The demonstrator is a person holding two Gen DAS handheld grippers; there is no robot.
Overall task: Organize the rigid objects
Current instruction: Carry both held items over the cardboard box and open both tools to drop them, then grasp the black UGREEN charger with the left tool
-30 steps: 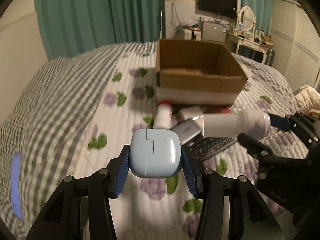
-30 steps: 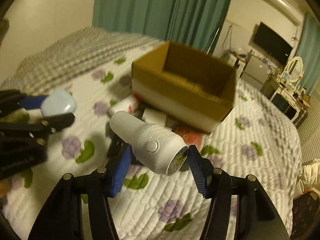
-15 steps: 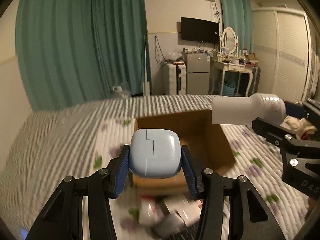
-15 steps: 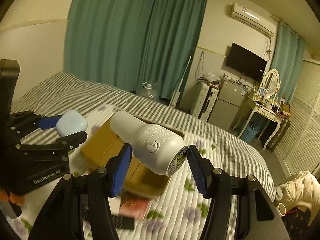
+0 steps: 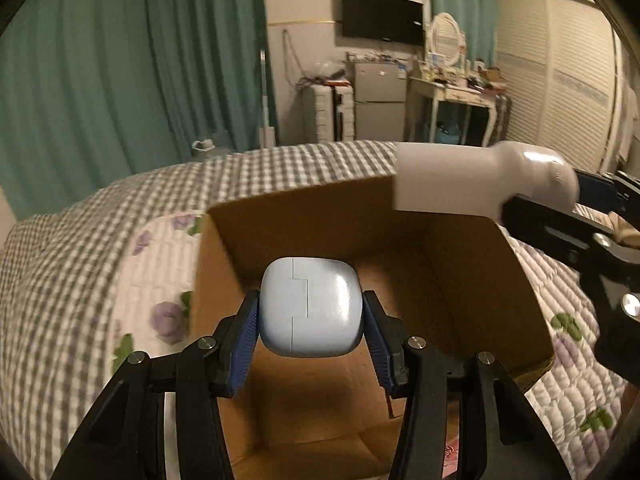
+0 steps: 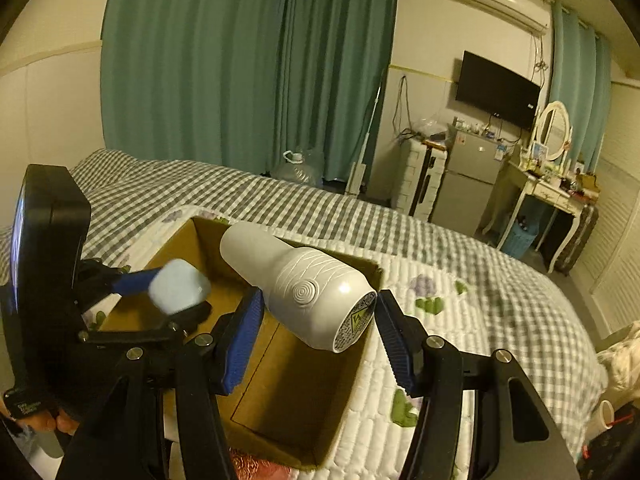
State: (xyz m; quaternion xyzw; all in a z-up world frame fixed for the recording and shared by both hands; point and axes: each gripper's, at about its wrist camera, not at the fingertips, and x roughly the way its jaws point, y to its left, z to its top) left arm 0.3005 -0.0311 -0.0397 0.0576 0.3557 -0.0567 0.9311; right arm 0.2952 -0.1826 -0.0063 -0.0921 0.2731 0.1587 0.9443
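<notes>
My left gripper [image 5: 310, 336] is shut on a pale blue rounded case [image 5: 310, 307] and holds it above the open cardboard box [image 5: 460, 276]. The case also shows in the right wrist view [image 6: 179, 286], over the box's left side. My right gripper [image 6: 318, 330] is shut on a white cylindrical device [image 6: 304, 284] with a spiral button and a warning label on its end, held over the box [image 6: 296, 412]. In the left wrist view the white device [image 5: 480, 178] hangs above the box's far right corner. The box interior that I see is bare.
The box sits on a bed with a floral quilt [image 6: 472, 320] and a grey checked cover [image 5: 80, 248]. Green curtains [image 6: 240, 60], a small fridge [image 6: 468, 176], a dressing table [image 6: 544, 188] and a wall TV [image 6: 496, 90] lie beyond the bed.
Both grippers have lifted their objects from low over the bed and moved forward until they hang over the open box. The loose items in front of the box have dropped out of sight.
</notes>
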